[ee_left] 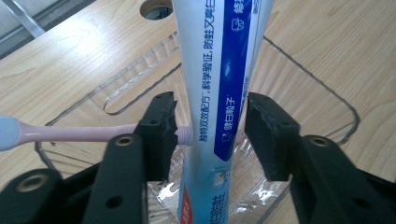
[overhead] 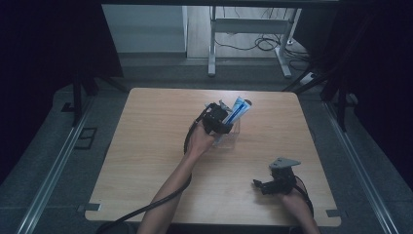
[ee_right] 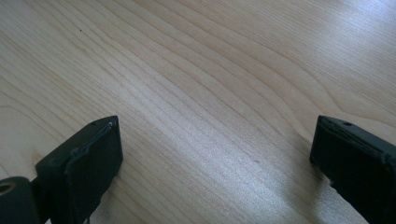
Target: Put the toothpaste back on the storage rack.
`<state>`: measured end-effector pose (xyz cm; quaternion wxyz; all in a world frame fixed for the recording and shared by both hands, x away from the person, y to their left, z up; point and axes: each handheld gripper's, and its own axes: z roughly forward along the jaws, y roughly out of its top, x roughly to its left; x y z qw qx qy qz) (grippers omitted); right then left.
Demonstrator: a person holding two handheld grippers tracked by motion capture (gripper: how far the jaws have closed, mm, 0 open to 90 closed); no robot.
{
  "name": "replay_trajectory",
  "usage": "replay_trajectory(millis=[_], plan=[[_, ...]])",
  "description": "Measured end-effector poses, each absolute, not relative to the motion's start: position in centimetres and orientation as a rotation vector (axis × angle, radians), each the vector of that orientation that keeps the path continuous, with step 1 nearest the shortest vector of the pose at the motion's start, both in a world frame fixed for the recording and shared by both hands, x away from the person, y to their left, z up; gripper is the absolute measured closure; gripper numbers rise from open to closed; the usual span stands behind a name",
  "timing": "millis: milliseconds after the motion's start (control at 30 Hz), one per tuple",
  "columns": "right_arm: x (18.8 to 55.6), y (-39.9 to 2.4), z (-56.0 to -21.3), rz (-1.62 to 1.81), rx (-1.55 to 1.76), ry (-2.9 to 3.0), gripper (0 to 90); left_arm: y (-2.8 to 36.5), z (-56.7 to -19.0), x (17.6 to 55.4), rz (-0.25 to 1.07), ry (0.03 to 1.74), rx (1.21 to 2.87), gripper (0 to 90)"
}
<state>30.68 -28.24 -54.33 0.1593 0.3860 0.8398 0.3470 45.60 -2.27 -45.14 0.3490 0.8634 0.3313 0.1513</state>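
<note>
In the high view, the left gripper (overhead: 220, 119) sits just above the centre of the frame on the wooden worktop (overhead: 146, 161), at a clear plastic holder (overhead: 230, 137). A blue-and-white toothpaste tube (overhead: 237, 110) stands tilted in that holder. In the left gripper view the jaws stand apart on either side of the tube (ee_left: 219, 93), not clamping it; a pink toothbrush (ee_left: 70, 133) lies across at lower left. At lower right, the right gripper (overhead: 265, 186) hovers wide open over bare wood.
</note>
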Motion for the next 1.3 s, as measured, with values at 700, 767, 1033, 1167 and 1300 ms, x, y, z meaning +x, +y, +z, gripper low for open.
replay_trajectory(millis=[700, 767, 1033, 1167, 1300], plan=[[30.7, -28.2, -54.3, 0.992, 1.104, 2.399, 2.3, -1.9, -44.1, 45.0, 0.309, 0.829, 2.164, 29.5], [30.7, -28.2, -54.3, 0.992, 1.103, 2.400, 2.3, -1.8, -43.9, 44.8, 0.301, 0.823, 2.155, 28.4], [30.7, -28.2, -54.3, 0.990, 1.103, 2.400, 2.2, -1.2, -43.2, 44.3, 0.285, 0.820, 2.117, 21.1], [30.7, -28.2, -54.3, 0.992, 1.103, 2.400, 2.2, -0.9, -42.8, 43.9, 0.274, 0.807, 2.109, 17.8], [30.7, -28.2, -54.3, 0.992, 1.104, 2.400, 2.2, -0.7, -42.6, 43.4, 0.281, 0.784, 2.117, 15.2]])
